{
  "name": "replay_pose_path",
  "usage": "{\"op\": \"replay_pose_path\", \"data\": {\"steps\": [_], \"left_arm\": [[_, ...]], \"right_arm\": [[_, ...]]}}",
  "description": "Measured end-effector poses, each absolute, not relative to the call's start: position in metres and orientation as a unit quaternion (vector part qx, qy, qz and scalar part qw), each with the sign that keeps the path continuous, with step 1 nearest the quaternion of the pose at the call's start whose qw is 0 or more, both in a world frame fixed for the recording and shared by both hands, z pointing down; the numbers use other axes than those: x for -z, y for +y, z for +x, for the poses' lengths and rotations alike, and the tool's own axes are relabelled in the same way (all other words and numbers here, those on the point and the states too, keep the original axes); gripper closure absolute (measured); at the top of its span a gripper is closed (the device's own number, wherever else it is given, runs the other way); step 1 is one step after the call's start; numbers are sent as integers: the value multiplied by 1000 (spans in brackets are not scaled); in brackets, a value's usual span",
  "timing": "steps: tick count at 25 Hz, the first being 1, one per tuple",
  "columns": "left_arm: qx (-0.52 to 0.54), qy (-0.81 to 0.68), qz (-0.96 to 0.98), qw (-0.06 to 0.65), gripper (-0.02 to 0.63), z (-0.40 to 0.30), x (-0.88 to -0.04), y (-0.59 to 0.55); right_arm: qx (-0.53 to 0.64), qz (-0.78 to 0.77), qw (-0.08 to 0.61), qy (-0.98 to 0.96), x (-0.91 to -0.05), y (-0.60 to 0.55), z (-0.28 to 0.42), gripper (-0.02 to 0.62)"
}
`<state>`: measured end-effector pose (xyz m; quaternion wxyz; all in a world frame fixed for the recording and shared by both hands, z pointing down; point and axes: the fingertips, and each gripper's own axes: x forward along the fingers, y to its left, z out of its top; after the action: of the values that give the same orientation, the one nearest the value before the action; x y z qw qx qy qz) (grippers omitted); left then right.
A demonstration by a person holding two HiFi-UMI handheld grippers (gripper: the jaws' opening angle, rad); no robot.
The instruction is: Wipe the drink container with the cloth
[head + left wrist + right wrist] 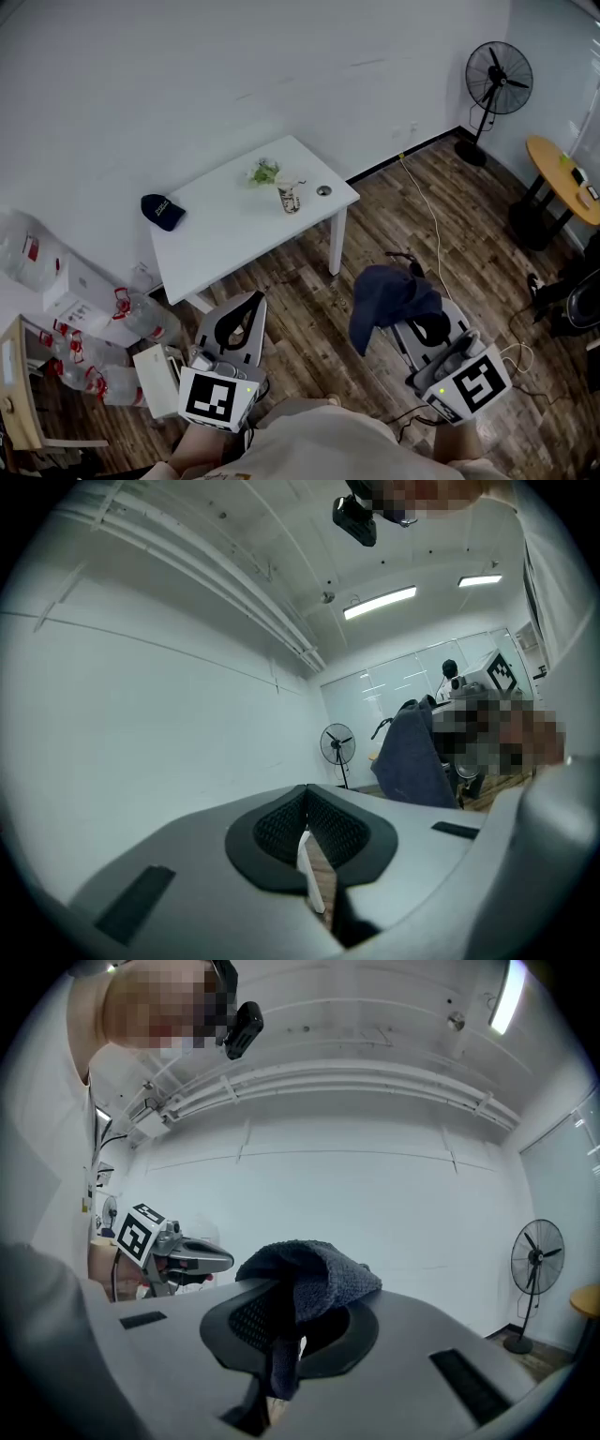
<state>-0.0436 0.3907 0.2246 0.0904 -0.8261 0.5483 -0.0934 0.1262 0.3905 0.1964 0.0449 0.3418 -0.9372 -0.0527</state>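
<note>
The drink container (290, 196), a pale patterned cup, stands upright on the white table (225, 230) across the room, far from both grippers. A dark blue cloth (389, 298) hangs from my right gripper (424, 323), which is shut on it. In the right gripper view the cloth (309, 1274) bulges over the top of the jaws of the right gripper (286, 1326) and trails down between them. My left gripper (242, 314) is held low at the left. In its own view the left gripper (306, 832) has its pads pressed together with nothing between them.
On the table also lie a dark cap (162, 211), a small green plant (264, 172) and a small round object (323, 190). Large water bottles (94, 370) crowd the floor at the left. A standing fan (497, 84) and a round yellow table (562, 178) are at the right.
</note>
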Motion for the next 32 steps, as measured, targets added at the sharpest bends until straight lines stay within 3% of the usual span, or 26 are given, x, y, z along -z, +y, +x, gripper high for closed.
{"op": "replay_pose_path", "data": {"steps": [12, 25, 32], "left_arm": [[83, 565, -817, 76, 588, -44, -225, 357], [94, 540, -833, 81, 588, -85, -255, 246], [89, 519, -849, 50, 588, -103, -266, 154]], "right_arm": [[37, 374, 43, -926, -208, 349, 156, 552], [37, 371, 71, -925, -228, 245, 100, 552], [23, 385, 95, -918, -242, 164, 71, 552]]}}
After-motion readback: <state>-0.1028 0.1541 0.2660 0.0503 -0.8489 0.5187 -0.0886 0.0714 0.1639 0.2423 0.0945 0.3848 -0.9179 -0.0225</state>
